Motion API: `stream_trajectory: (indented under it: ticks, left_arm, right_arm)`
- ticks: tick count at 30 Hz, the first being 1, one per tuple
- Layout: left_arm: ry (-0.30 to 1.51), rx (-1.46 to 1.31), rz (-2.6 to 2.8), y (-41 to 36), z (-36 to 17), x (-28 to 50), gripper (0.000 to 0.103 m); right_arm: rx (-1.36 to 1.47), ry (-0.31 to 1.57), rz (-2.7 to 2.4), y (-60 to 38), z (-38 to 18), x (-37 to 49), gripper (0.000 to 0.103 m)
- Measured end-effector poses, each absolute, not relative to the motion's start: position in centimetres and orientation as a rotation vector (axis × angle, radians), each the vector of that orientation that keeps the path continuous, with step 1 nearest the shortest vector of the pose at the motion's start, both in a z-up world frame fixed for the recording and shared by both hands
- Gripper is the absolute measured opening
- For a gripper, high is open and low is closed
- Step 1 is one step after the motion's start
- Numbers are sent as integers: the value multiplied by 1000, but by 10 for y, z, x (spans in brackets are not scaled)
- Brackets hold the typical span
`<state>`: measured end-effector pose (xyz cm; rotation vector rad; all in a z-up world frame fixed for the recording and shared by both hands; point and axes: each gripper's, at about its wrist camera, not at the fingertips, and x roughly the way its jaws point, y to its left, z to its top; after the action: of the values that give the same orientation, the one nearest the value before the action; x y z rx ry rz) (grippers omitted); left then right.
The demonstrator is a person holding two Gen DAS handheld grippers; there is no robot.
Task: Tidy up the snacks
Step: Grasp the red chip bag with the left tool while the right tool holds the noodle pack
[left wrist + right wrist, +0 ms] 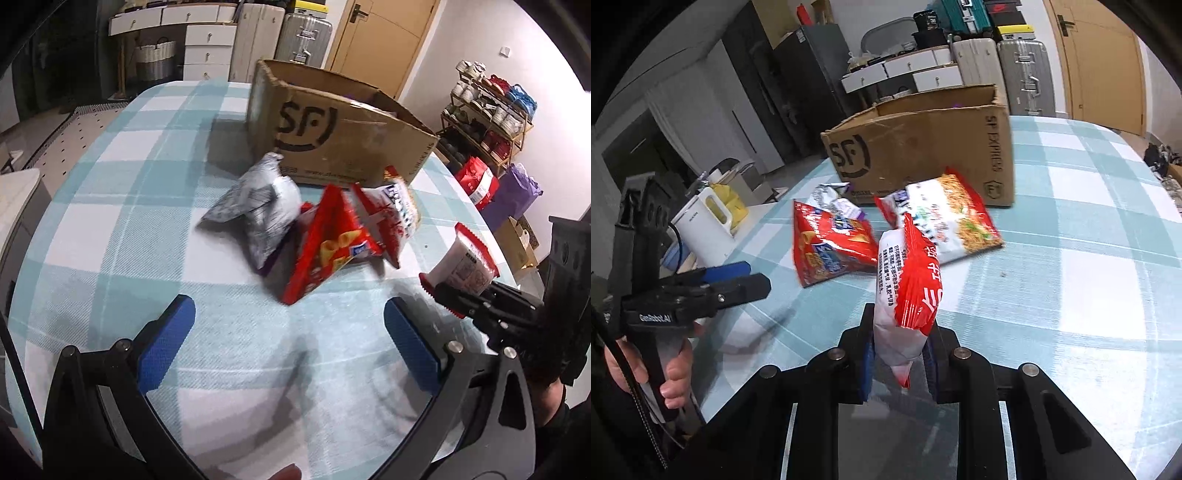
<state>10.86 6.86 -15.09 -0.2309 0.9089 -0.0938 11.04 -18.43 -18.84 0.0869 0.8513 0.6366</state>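
My right gripper [900, 360] is shut on a red and white snack packet [908, 284] and holds it clear above the tablecloth; the same packet [467, 258] shows at the right of the left wrist view. My left gripper [288, 339] stands open over bare cloth, nothing between its blue pads [166, 343]. Beyond it lie a silver bag [258, 206], a red chip bag [328, 240] and a noodle packet [391, 214]. An open cardboard box [332, 136] stands behind them. In the right wrist view the chip bag [827, 243] and noodle packet [953, 221] lie before the box [923, 147].
A round table with a blue and white checked cloth [122, 221] carries everything. A white kettle [705, 221] stands off the table's left side. Suitcases [303, 37], white drawers [207, 44] and a shoe rack [487, 118] line the room behind.
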Motion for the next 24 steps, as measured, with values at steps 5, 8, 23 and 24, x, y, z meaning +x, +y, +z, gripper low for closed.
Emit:
stream_trajectory:
  ticks: [5, 8, 23, 24]
  left_arm:
    - [889, -252, -124, 59, -144, 124, 101]
    - [868, -261, -143, 55, -140, 134, 100]
    - [915, -276, -198, 43, -159, 168, 60]
    - [920, -275, -198, 43, -162, 170, 58]
  right_arm:
    - [99, 849, 625, -191, -189, 109, 22]
    - [103, 844, 626, -194, -188, 110, 22]
    - [122, 848, 605, -202, -186, 111, 22]
    - [122, 847, 606, -202, -185, 111, 22]
